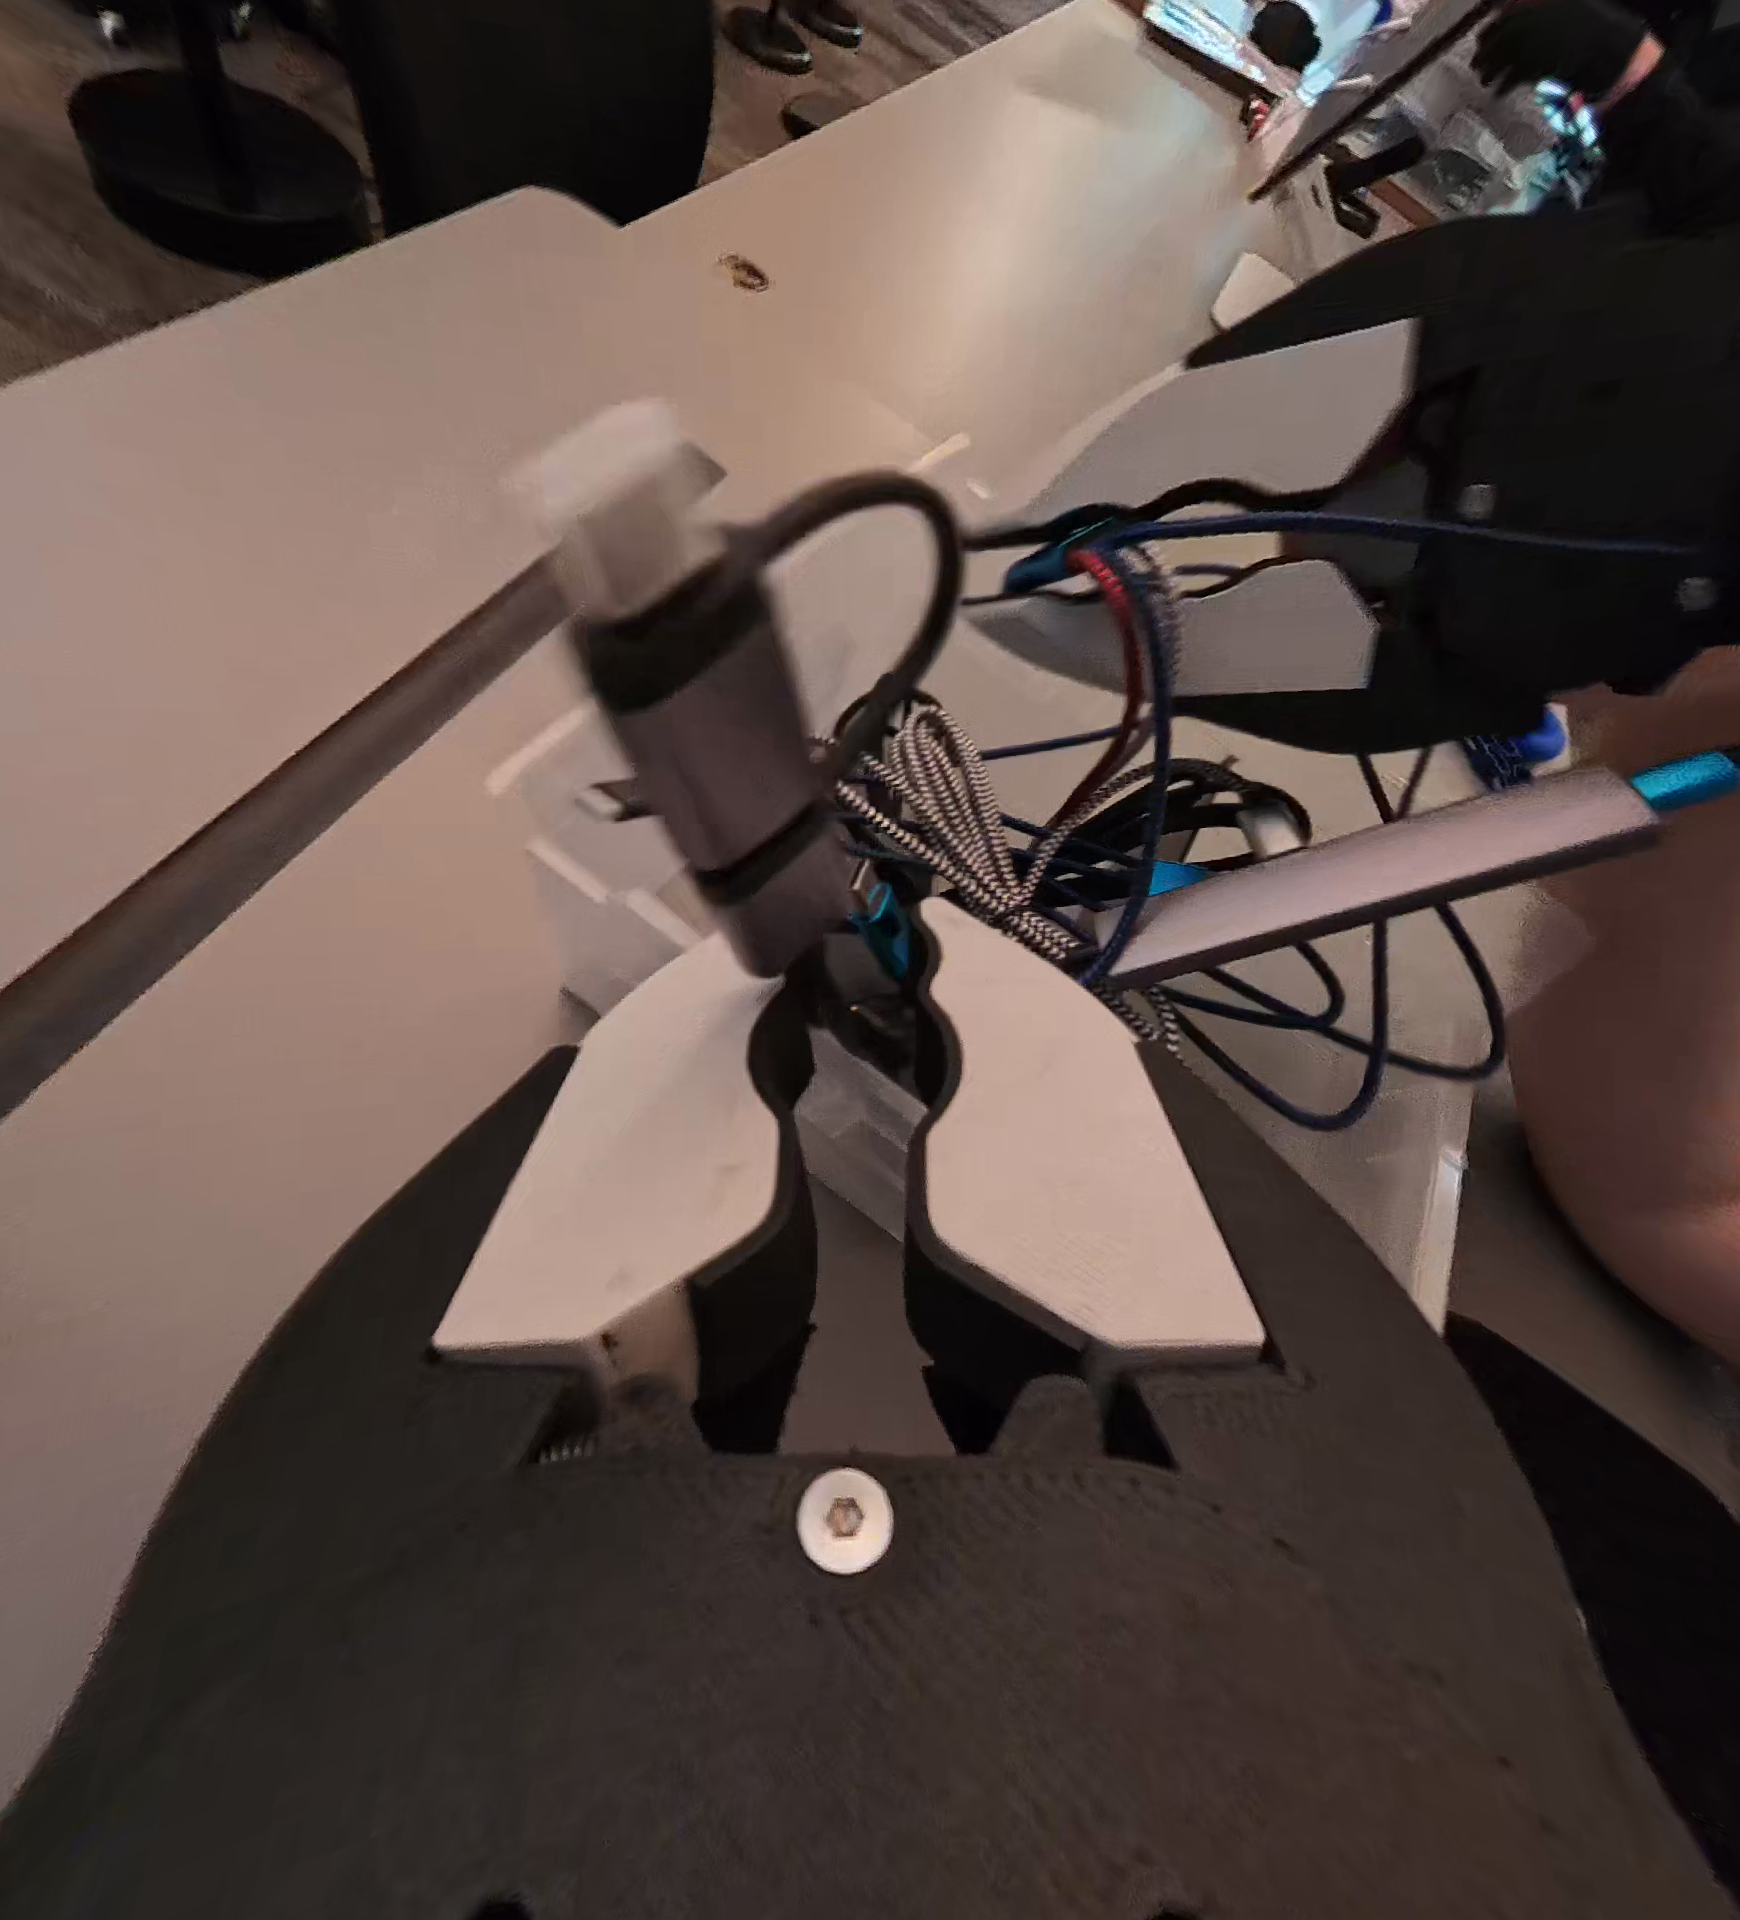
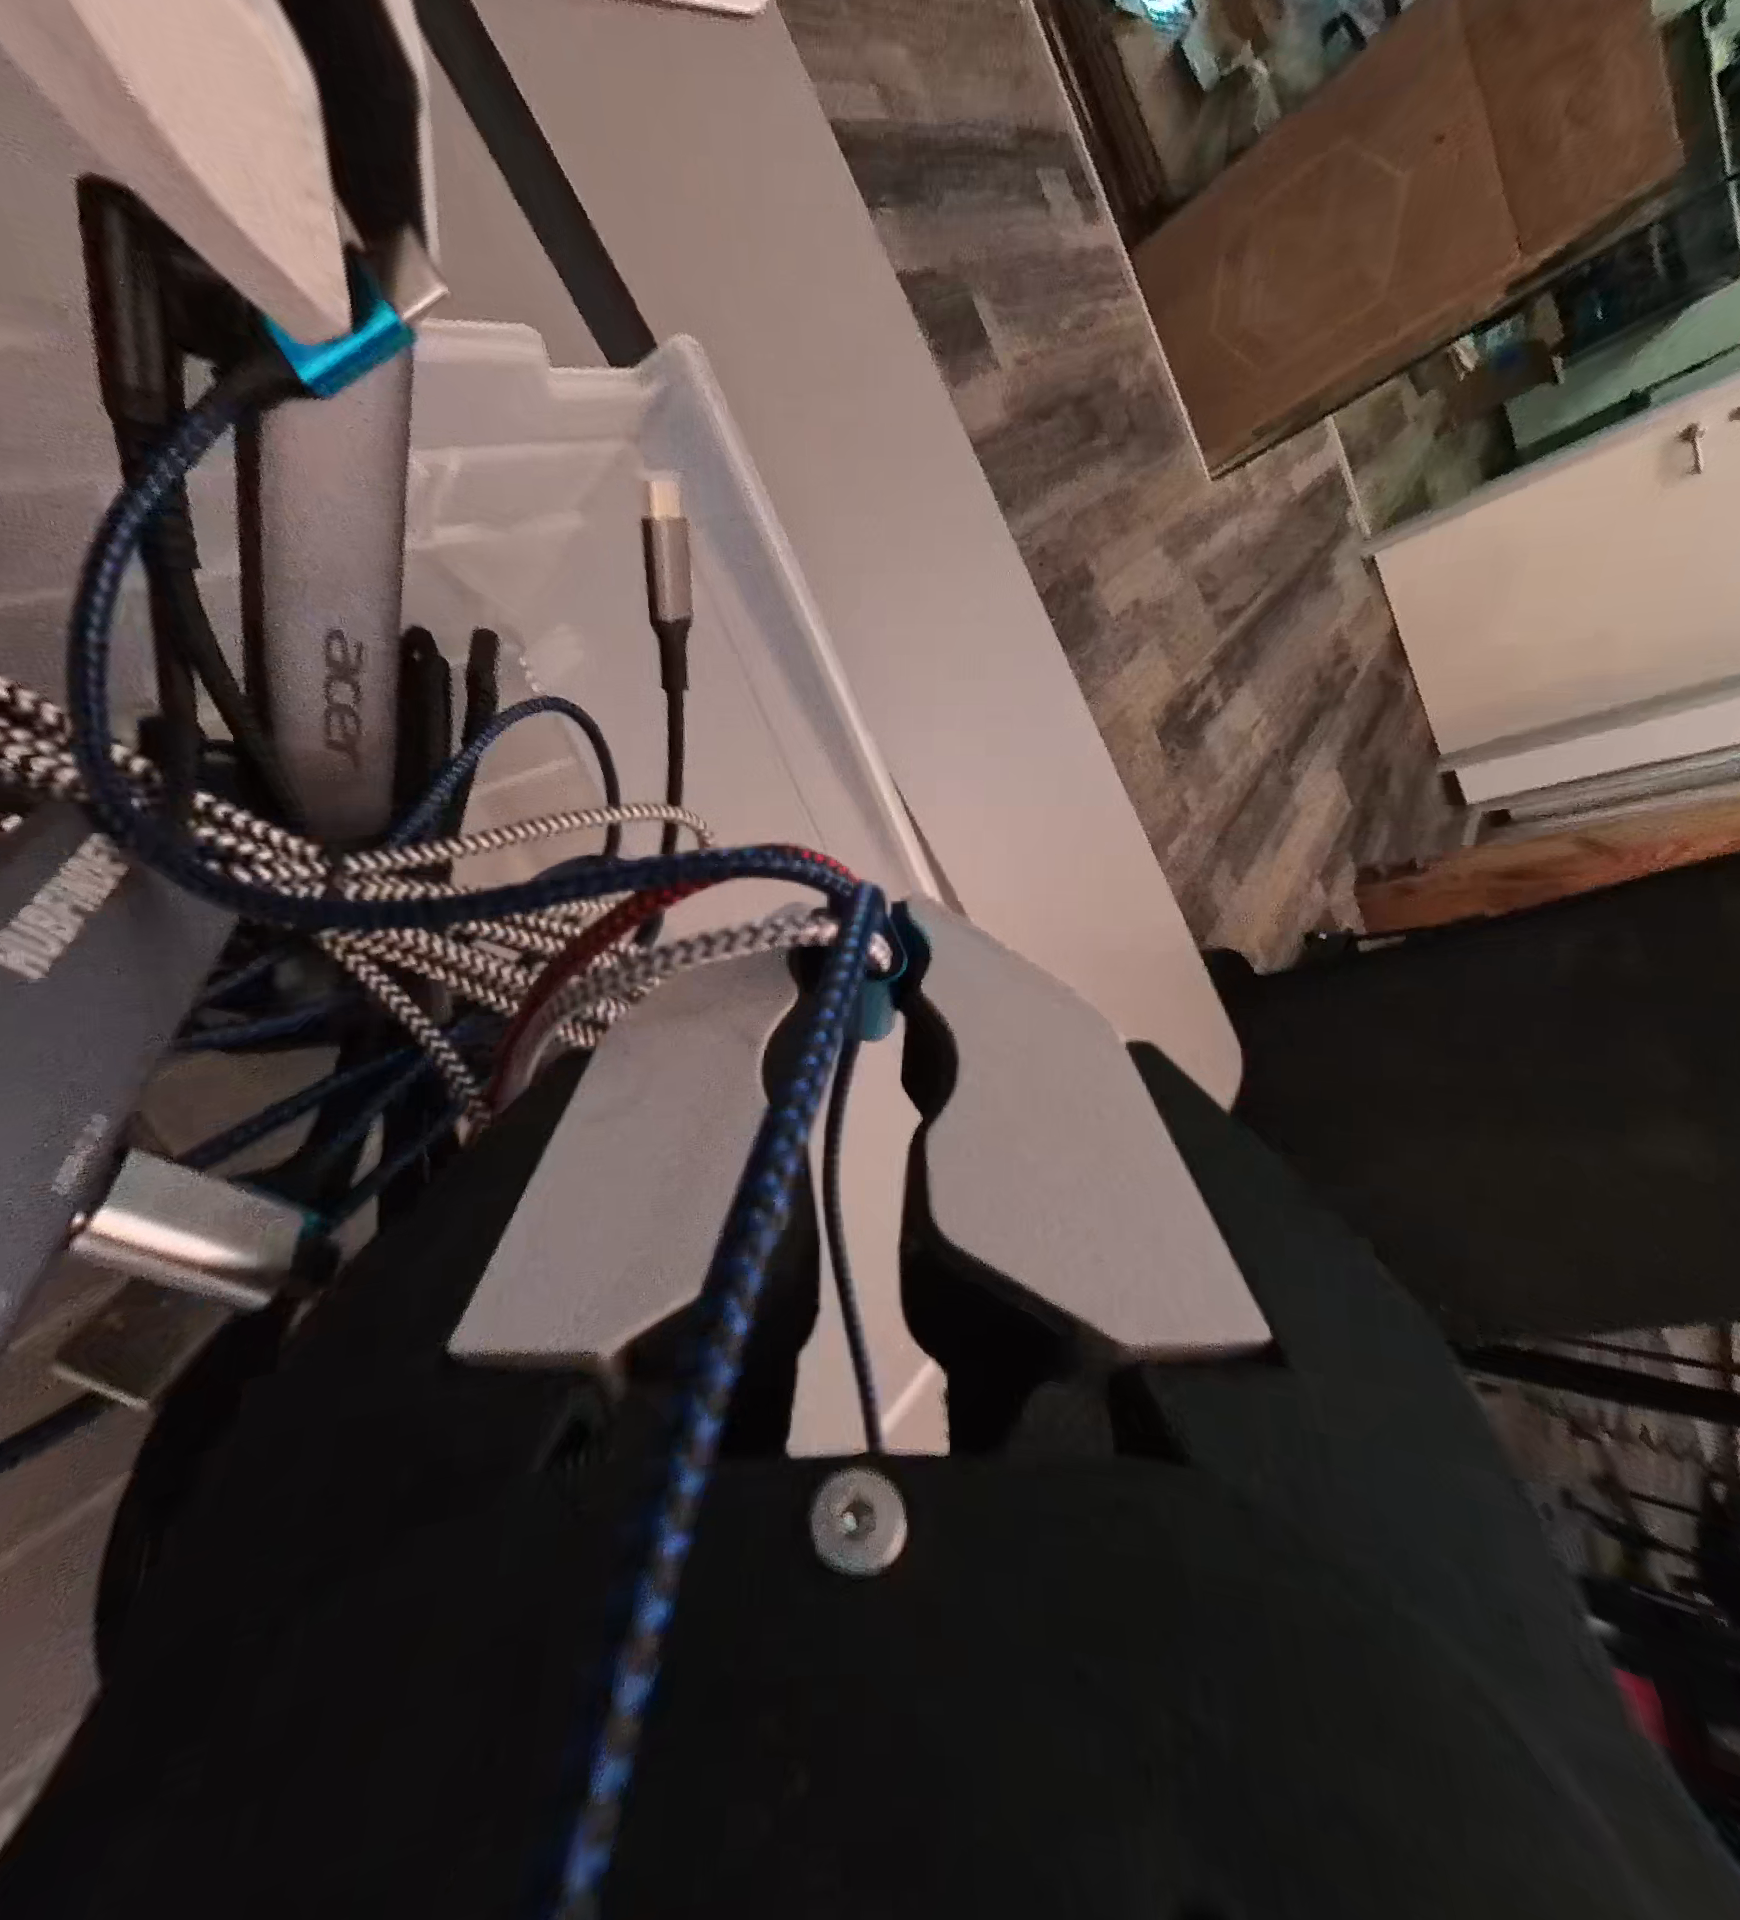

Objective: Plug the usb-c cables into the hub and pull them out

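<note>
**Both grippers loaded over the cable bin**

The left gripper (image 1: 850, 951) has its jaws clenched on the base of a slim grey metal adapter with a clear cap (image 1: 684, 717), whose long axis rises up and left from the tips. The right gripper (image 2: 850, 971) grasps the teal plug of a blue braided cable (image 2: 881, 982); which way that plug points is hidden. The flat grey aluminium hub (image 2: 341, 582) lies far-left of those jaws, lengthwise away from them, in a white bin (image 2: 741, 488) of tangled cables (image 2: 409, 883).
</note>
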A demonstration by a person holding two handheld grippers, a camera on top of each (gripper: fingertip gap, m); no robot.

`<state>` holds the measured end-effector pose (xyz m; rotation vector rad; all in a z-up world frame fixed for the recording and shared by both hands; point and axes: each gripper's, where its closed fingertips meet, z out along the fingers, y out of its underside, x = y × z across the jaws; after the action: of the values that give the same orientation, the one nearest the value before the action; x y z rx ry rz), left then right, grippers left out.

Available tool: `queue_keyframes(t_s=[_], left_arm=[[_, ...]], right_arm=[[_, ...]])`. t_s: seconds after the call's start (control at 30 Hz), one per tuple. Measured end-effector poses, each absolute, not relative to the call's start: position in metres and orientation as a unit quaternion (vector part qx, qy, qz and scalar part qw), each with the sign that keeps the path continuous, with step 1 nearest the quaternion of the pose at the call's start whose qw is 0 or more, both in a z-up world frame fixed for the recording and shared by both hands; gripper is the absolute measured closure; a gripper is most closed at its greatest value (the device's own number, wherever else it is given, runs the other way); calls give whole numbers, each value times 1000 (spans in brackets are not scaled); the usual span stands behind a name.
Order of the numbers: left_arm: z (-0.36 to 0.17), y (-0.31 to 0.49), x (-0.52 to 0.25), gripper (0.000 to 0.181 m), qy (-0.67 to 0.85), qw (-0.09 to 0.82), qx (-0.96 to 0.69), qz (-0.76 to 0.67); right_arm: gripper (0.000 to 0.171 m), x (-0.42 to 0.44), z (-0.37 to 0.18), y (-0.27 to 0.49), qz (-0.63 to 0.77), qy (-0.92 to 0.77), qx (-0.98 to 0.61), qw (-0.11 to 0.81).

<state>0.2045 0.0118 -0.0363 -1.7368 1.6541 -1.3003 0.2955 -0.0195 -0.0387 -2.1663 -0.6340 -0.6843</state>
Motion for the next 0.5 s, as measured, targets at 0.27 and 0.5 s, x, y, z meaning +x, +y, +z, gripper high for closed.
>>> queue_keyframes(t_s=[0.27,0.5], left_arm=[[-33,7,213,174,637,238,-609,-408],[-49,2,228,174,676,190,-625,-341]], right_arm=[[158,290,-83,-25,-151,-237,-895,346],[151,297,-77,-25,-143,-217,-896,361]])
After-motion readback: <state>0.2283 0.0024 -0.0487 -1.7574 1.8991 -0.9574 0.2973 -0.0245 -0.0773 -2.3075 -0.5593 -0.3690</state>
